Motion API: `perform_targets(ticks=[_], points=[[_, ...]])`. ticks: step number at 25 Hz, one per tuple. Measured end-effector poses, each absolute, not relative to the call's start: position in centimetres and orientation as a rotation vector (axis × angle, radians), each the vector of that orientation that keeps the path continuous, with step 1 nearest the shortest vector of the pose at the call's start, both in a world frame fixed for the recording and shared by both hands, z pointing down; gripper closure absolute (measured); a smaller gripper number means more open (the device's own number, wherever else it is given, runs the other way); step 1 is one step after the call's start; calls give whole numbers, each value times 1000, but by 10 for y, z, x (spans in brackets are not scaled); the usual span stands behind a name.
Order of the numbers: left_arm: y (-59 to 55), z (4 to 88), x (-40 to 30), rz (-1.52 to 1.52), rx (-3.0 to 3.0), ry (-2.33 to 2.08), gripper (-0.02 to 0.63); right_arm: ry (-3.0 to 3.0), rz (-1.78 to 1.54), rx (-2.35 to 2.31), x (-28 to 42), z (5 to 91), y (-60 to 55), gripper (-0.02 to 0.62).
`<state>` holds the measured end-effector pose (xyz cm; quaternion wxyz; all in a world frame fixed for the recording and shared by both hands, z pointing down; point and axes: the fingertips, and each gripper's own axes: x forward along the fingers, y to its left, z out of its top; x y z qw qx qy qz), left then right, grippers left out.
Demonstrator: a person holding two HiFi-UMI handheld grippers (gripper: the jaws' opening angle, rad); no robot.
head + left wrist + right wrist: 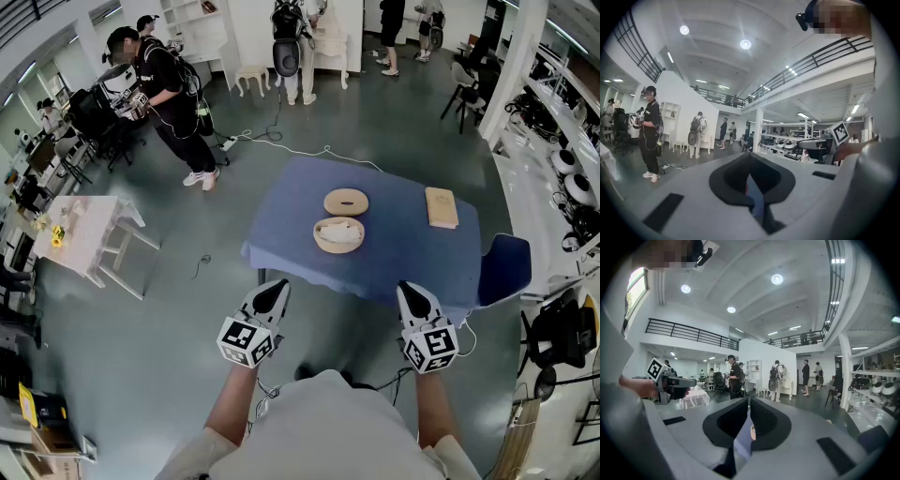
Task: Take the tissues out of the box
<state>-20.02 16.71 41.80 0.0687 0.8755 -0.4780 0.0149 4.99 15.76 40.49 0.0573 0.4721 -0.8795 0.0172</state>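
A round wooden box [338, 235] with white tissues [339, 232] in it stands open on the blue-covered table [394, 258]. Its round lid [346, 202] lies flat just behind it. Both grippers hang in front of the table's near edge, close to the person's body and well short of the box. The left gripper [273, 289] is shut and holds nothing; its jaws [750, 161] meet in its own view. My right gripper [413, 292] also has its jaws together [749, 404], and it is empty. Each gripper view looks level across the room, with the other gripper at its edge.
A flat rectangular wooden piece [442, 207] lies at the table's far right. A blue chair [504, 267] stands at the table's right corner. A white table [89, 234] is off to the left. A person with grippers [173, 98] stands at the back left, and a cable [300, 150] runs across the floor.
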Motion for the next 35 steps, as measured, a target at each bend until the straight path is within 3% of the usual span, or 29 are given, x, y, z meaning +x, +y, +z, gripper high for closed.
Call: perform_targets(ticks=[28,35], points=[[179,424,-195,52,2645,-1421,597,-2654,171,1477,52,416,163,554],[178,430,-204,61,2646,-1395,551,-2640,192,1456,37,425,167,552]])
